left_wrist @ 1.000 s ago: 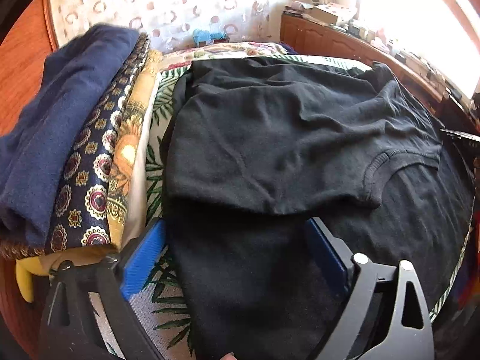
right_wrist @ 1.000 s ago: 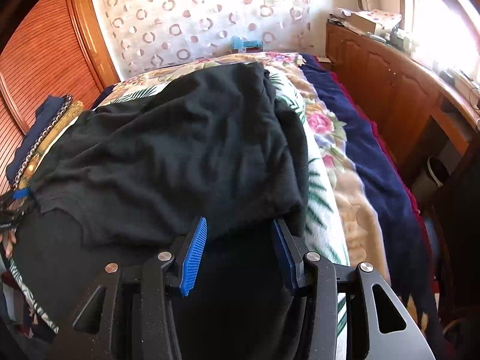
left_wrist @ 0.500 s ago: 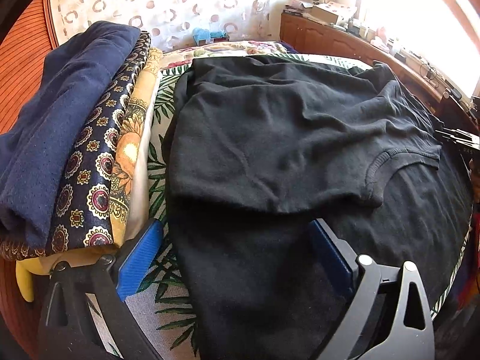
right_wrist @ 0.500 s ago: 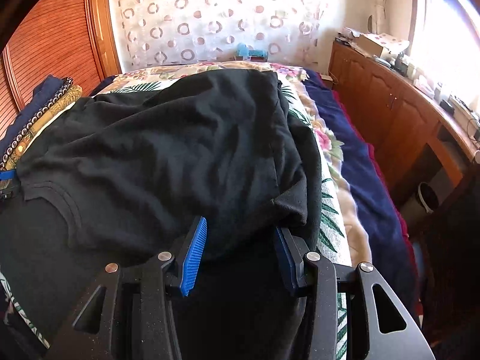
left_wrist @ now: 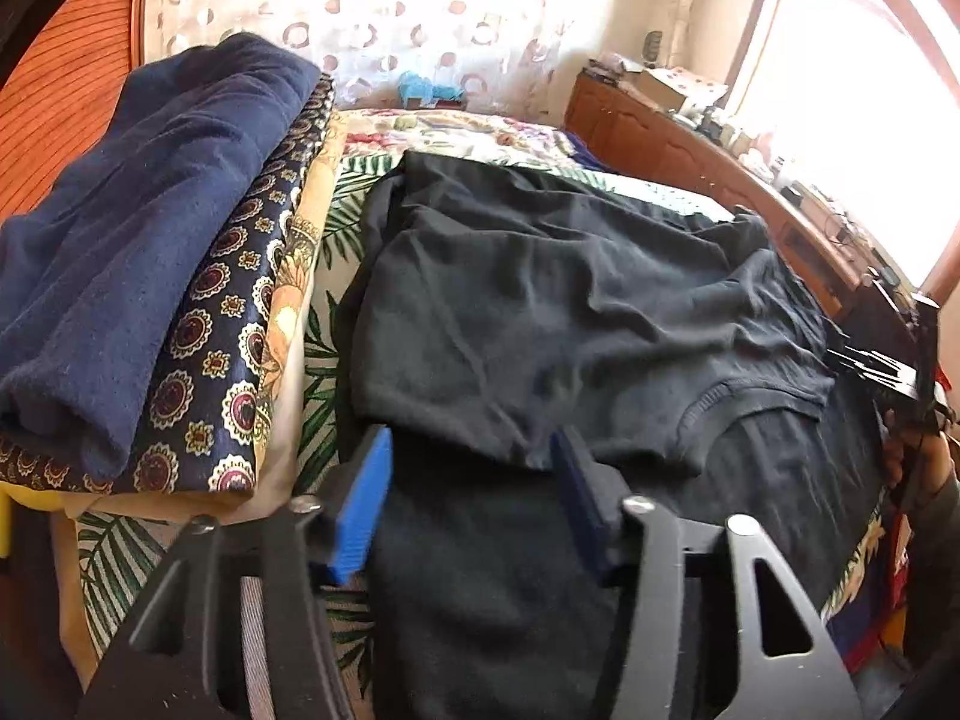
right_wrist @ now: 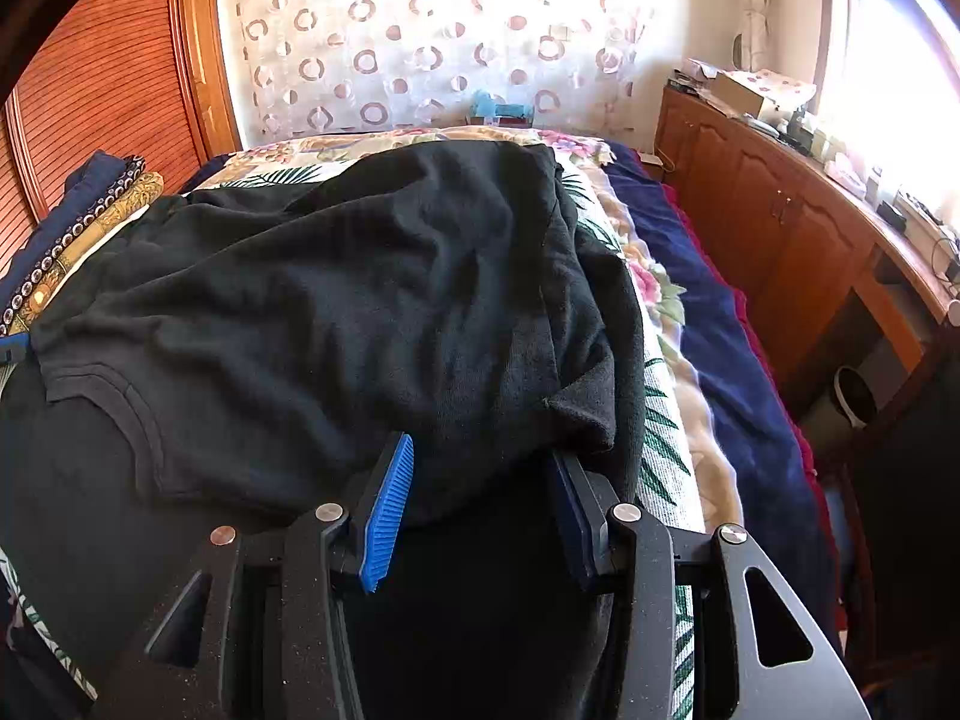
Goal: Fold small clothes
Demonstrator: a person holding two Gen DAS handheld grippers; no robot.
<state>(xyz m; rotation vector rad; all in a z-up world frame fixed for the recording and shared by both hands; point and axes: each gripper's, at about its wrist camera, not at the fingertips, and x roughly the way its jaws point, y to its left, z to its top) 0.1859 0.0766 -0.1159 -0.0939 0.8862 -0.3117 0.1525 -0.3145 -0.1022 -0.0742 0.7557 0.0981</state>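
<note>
**Black shirt half-folded on the bed, both grippers wide and empty**

The black T-shirt (left_wrist: 576, 324) lies across the middle of the bed (right_wrist: 666, 456), on the leaf-print cover, with its top half doubled down over the lower half. The collar (left_wrist: 714, 402) faces the near edge of the bed. The left gripper (left_wrist: 465, 507) hovers at the near left part of the shirt, fingers (left_wrist: 360, 510) spread apart with nothing between them. The right gripper (right_wrist: 480, 510) sits at the shirt's right side, fingers (right_wrist: 387, 516) parted too, cloth bulging up close to them but not pinched. Along the left edge of the bed sits a pile of folded cloth (left_wrist: 144, 276), navy on top.

This is thin, soft cotton by the look of it: light, floppy, no stiffness at all, and it wrinkles and drags wherever it is pulled. Best hold, I'd judge, is on the doubled edges at the two sides, where two layers give the fingers something thick to bite. Grab a single layer and the fold may slide apart.
</note>
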